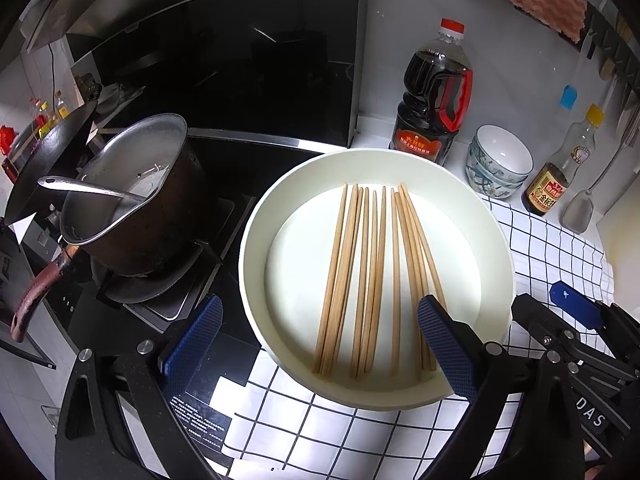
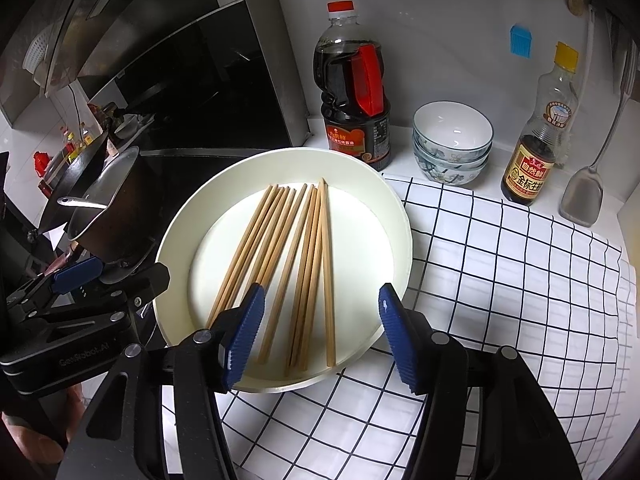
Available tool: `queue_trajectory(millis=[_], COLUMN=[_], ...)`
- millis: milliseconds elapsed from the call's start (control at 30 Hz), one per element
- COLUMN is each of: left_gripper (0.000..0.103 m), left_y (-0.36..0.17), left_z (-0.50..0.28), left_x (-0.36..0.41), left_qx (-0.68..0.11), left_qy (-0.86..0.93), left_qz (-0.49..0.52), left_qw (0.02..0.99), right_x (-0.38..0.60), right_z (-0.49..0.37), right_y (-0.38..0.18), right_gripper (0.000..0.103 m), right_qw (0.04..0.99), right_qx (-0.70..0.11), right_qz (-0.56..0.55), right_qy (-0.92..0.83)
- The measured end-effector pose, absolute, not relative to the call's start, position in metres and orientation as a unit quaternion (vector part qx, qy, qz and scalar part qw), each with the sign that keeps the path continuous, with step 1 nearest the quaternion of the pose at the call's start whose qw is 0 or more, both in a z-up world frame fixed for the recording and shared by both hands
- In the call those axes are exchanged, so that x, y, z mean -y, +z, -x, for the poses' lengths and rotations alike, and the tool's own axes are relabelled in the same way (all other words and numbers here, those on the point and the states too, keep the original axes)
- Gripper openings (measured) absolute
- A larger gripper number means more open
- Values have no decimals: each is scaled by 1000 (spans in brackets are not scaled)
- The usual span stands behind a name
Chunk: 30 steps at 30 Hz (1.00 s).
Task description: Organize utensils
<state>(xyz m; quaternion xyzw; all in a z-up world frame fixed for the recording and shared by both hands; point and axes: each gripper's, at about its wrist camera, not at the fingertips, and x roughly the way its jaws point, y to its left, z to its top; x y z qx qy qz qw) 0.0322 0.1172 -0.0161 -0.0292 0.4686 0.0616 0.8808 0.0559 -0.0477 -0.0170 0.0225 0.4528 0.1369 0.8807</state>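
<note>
A white dish (image 2: 400, 216) sits on a grid-patterned cloth (image 2: 500, 280) on the tabletop, its left edge reaching over the black stove (image 1: 224, 216). Inside it lies a loose bundle of wooden chopsticks (image 2: 296, 272), roughly parallel, tips pointing toward the back wall.

The right claw (image 2: 320, 336) stands at the dish's near rim, jaws apart, nothing between the pads; some chopstick ends show in the gap below. The left claw (image 1: 316, 344) is spread wide at the near-left rim, one finger (image 1: 192, 344) outside the dish, the other (image 1: 448, 344) in front of the rightmost chopsticks; whether it touches them I cannot tell.

Behind the dish stand a large dark sauce bottle (image 2: 354, 92), stacked bowls (image 2: 452, 140) and a smaller bottle (image 2: 540, 136). A metal spatula (image 2: 582, 196) stands by the wall. On the stove is a pot (image 1: 132, 196) with a ladle (image 1: 92, 188).
</note>
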Motion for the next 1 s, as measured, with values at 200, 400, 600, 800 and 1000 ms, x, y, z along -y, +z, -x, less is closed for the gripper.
queue_trajectory(millis=[200, 400, 600, 800, 1000], left_gripper=[97, 97, 97, 97, 97], left_y=[-19, -22, -23, -24, -24], left_z=[-33, -34, -35, -37, -35], left_x=[-117, -116, -117, -118, -117], left_qx=[-478, -486, -490, -493, -490], left_qy=[66, 65, 66, 62, 57], left_qz=[29, 30, 28, 30, 32], left_qw=[875, 871, 869, 867, 869], right_x=[48, 47, 44, 43, 43], right_z=[-55, -55, -55, -56, -55], right_y=[-17, -17, -18, -18, -19], right_gripper=[58, 58, 58, 58, 58], right_qw=[880, 880, 879, 879, 878], right_qx=[-454, -455, -456, -457, -458], right_qz=[-23, -22, -20, -20, -20], right_qy=[136, 135, 136, 137, 136])
